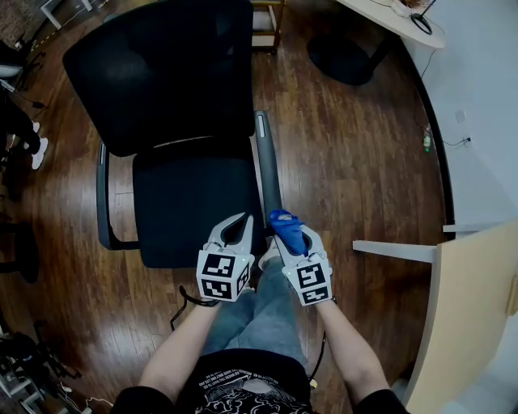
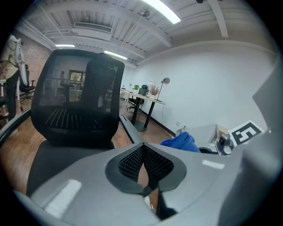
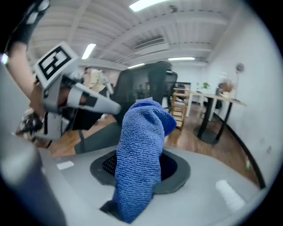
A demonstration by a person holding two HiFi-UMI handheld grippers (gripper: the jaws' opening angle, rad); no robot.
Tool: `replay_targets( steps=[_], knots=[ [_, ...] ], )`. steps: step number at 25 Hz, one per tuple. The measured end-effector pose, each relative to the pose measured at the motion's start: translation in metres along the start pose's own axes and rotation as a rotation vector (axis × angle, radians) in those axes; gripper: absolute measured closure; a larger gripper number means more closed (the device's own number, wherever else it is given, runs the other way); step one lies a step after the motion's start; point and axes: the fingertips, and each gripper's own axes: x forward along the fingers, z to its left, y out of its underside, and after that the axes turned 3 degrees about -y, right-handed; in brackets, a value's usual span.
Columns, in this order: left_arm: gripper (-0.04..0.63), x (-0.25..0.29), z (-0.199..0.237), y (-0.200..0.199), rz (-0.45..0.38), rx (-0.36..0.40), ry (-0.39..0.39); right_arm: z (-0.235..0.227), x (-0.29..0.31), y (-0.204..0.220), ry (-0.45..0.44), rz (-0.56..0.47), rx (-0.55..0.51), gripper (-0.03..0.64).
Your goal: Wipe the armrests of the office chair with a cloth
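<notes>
On the dark wooden floor (image 1: 348,162), central to the head view: one black office chair (image 1: 190,202), seat turned toward the person, mesh backrest (image 1: 162,73) at the far side. Two slim armrests, one along each side of the seat: the armrest on the person's left (image 1: 103,194) and the armrest on the person's right (image 1: 268,162), the latter grey-topped and running toward the grippers. Far right corner: a pale desk (image 1: 396,20) with a round black base (image 1: 348,57) on the floor below it. Lower right edge: a light wooden board (image 1: 473,307), leaning or standing, which cannot be told. Bottom centre: the person's legs in blue jeans (image 1: 259,315), with both forearms reaching forward. Left gripper (image 1: 243,220): held over the near right corner of the seat, fingers clenched tip to tip with nothing between them, as the left gripper view confirms. Right gripper (image 1: 298,247): just beside the left one, at the near end of the right-side armrest, fingers grasping a blue cloth (image 3: 141,145). The cloth is terry-textured and bunched, standing up out of the fingers and drooping over at its top; it sits just at the armrest's front end, and contact with the armrest cannot be told. Each gripper carries a marker cube, left (image 1: 222,275) and right (image 1: 313,283). By the right wall: a small green bottle (image 1: 426,139).
</notes>
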Motion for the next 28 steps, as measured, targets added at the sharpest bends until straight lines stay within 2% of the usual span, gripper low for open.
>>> replay_targets(
  steps=[2,4,7,13,19,28],
  knots=[
    [0.592,0.004,-0.008,-0.001,0.003,0.008,0.013,-0.023,-0.008,0.004,0.070,-0.027,0.182,0.477],
    [0.592,0.009,-0.015,-0.004,0.004,0.016,0.026,-0.037,-0.009,0.013,0.112,-0.021,0.281,0.477],
    [0.592,0.017,-0.023,-0.005,0.010,0.026,0.037,-0.047,-0.006,0.023,0.123,-0.015,0.372,0.477],
    [0.592,0.030,-0.028,-0.004,0.030,0.030,0.031,-0.052,0.012,0.026,0.079,-0.022,0.502,0.477],
    [0.592,0.048,-0.019,-0.016,0.031,0.006,0.001,-0.069,0.029,0.017,0.039,-0.010,0.524,0.477],
    [0.592,0.084,-0.008,-0.043,0.025,-0.040,-0.035,-0.099,0.068,-0.011,-0.030,0.025,0.492,0.477]
  ],
)
